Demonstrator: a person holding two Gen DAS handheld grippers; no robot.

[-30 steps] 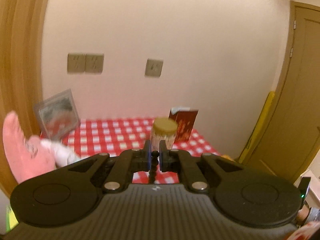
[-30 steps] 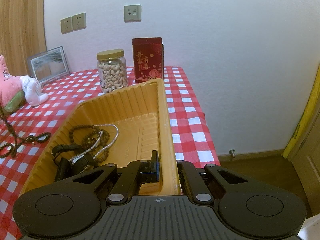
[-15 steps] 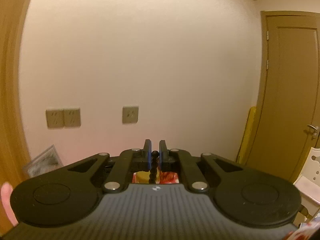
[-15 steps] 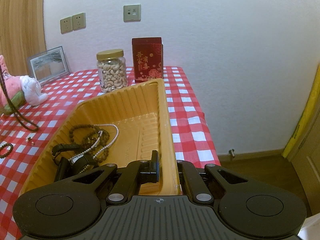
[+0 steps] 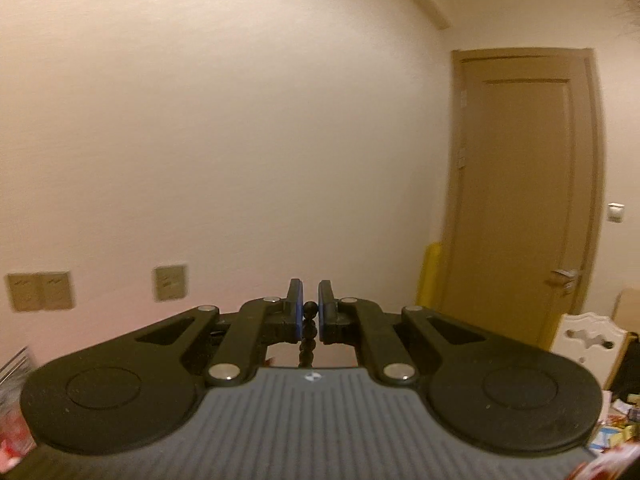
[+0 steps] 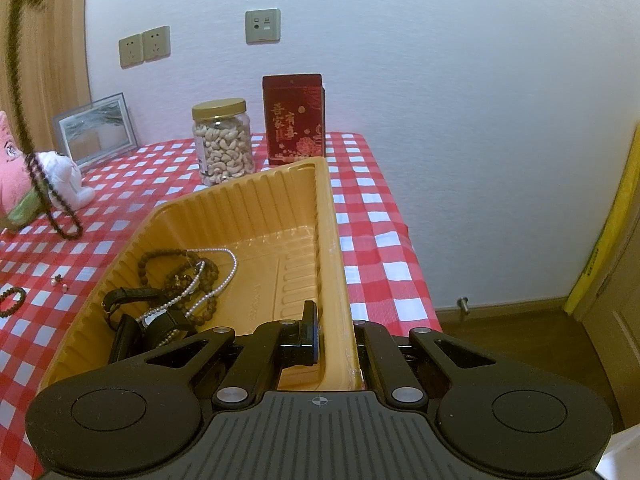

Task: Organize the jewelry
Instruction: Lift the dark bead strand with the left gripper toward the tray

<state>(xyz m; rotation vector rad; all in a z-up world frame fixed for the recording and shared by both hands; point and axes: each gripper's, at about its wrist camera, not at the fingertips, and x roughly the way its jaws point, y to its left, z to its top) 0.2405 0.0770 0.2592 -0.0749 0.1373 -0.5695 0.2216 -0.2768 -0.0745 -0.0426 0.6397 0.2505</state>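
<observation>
Dark bead necklace [image 5: 309,330]: pinched between the nearly closed blue-padded jaws of the left gripper [image 5: 308,309], strand hanging below them; in the right wrist view its loop [image 6: 44,184] dangles above the checked cloth [image 6: 368,216], well left of the tongs. Right gripper [image 6: 334,330]: clenched on the right wall of the yellow tray [image 6: 332,240] (beads, pearls and a watch lie inside, left of its jaws).

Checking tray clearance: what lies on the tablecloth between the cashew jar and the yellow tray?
Nothing: in the right wrist view only bare checked tablecloth separates the cashew jar from the far rim of the yellow tray.
</observation>
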